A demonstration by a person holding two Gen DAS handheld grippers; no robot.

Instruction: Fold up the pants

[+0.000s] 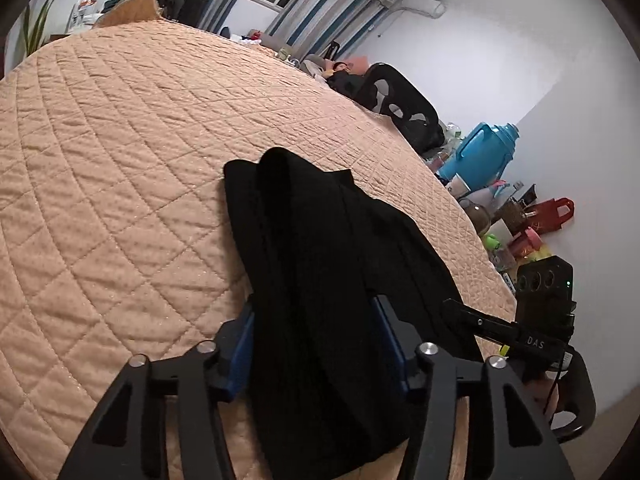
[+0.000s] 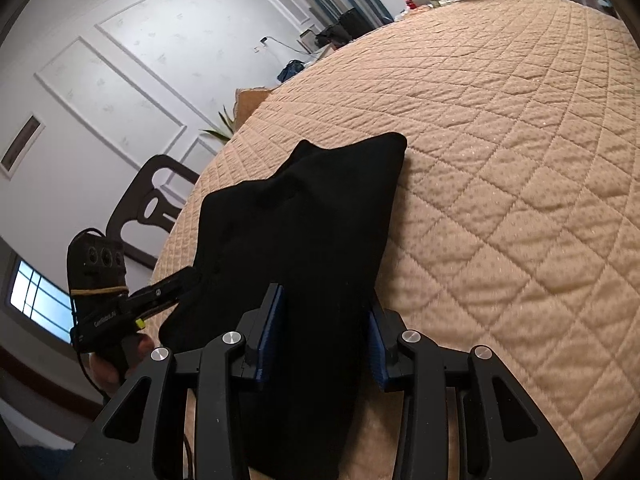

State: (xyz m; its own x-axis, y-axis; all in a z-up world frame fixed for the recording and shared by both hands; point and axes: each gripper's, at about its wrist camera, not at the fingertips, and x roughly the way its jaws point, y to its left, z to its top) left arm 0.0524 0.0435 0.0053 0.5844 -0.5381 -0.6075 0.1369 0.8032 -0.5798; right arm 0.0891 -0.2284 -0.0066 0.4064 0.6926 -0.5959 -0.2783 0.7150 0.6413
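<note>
- We can't see the left gripper [image 1: 314, 344] fingertips, the black pants [image 1: 320, 280] bury them.
- Same for the right gripper [image 2: 326, 332].
- Pants run off the bottom edge.

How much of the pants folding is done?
The black pants already look bunched into a narrower, doubled shape. The left gripper and right gripper each pinch an end, lifting it off the peach quilt while the far part touches down. Still left: laying them flat and finishing the fold.
</note>
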